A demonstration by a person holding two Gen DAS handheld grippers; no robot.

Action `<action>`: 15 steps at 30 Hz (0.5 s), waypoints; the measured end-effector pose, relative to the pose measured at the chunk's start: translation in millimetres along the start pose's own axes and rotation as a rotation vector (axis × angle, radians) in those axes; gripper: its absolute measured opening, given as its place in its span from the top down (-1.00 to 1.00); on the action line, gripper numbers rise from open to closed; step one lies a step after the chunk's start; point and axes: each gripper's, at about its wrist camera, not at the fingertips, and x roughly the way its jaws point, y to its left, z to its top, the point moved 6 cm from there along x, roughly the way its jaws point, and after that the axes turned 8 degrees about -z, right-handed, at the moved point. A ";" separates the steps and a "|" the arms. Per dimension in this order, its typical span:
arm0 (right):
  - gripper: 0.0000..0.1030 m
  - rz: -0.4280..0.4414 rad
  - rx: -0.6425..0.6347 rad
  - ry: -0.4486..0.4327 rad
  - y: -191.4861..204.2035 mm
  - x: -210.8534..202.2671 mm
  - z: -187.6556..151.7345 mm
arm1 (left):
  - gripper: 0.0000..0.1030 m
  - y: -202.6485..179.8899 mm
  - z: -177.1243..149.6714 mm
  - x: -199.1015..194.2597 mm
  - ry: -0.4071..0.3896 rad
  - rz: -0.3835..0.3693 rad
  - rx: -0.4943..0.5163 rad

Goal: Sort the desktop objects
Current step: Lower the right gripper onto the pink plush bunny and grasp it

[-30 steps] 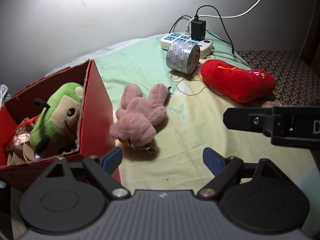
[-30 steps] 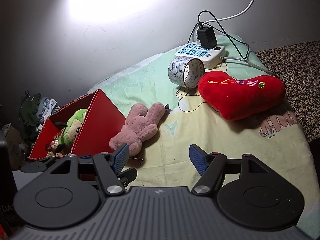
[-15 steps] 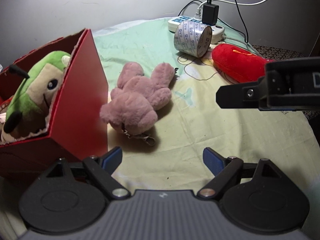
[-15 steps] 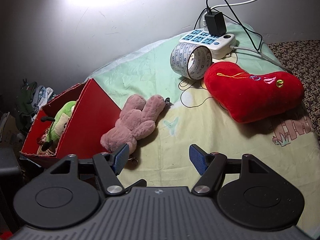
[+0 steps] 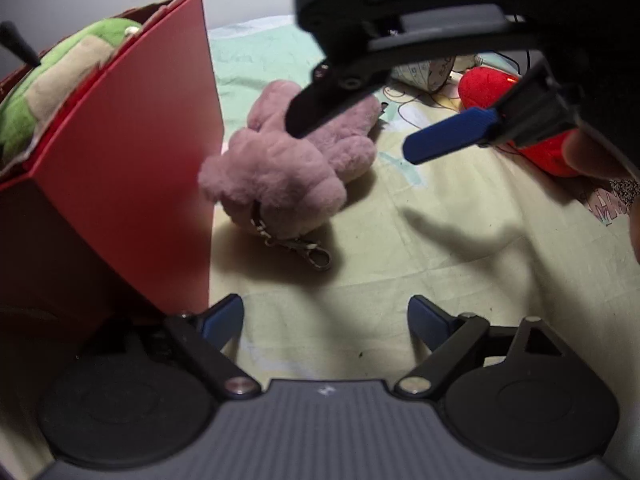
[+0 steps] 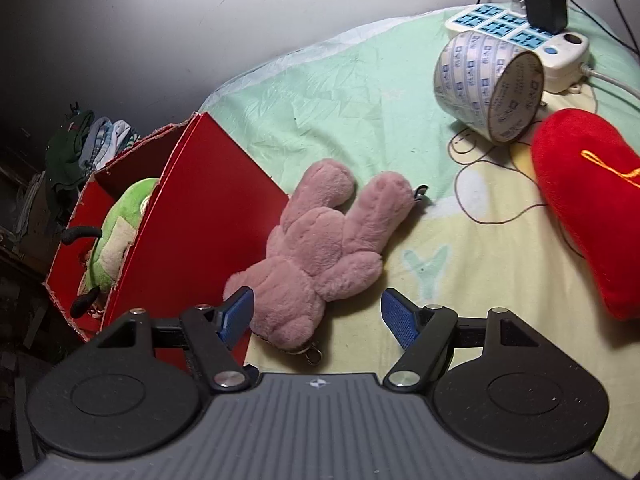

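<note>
In the left wrist view, the left hand-held gripper [image 5: 325, 320] sits at the bottom of the frame with its blue-padded fingers spread wide and nothing between them. Ahead, at centre, the fluffy pink plush rabbit [image 5: 296, 168] lies on the pale green and yellow cloth-covered surface [image 5: 460, 280], just beside the red cardboard box [image 5: 132, 176] at left, which holds a green plush toy [image 5: 48, 80]. The right hand-held gripper [image 5: 352, 136] hangs open over the rabbit from the upper right. In the right wrist view, the right hand-held gripper [image 6: 318, 316] straddles the rabbit's [image 6: 320, 252] lower end, fingers apart. At right lie a red heart-shaped cushion [image 6: 592, 200], a patterned tape roll [image 6: 488, 88] and a white power strip [image 6: 520, 36].
</note>
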 end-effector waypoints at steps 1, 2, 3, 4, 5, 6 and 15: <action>-0.43 -0.006 -0.006 0.000 2.9 4.2 3.4 | -0.77 -0.5 -0.3 0.2 -0.007 0.003 -0.001; -0.44 -0.018 -0.012 -0.001 5.7 8.7 7.2 | -0.78 -0.8 -0.3 0.8 -0.011 0.005 -0.004; -0.47 -0.032 -0.012 -0.003 6.9 13.6 10.7 | -0.80 -1.0 -0.2 1.5 -0.014 0.005 -0.007; -0.49 -0.046 -0.008 -0.003 7.3 18.6 14.1 | -0.81 -1.2 0.0 1.9 -0.017 0.005 -0.009; -0.51 -0.049 -0.003 0.000 7.6 24.3 17.1 | -0.82 -1.4 0.1 2.0 -0.019 0.006 -0.008; -0.53 -0.053 0.004 0.006 7.6 29.9 19.6 | -0.82 -1.6 0.2 2.0 -0.021 0.006 -0.008; -0.62 -0.141 -0.107 0.031 19.6 59.6 16.2 | -0.82 -4.4 2.3 0.8 -0.021 -0.003 0.003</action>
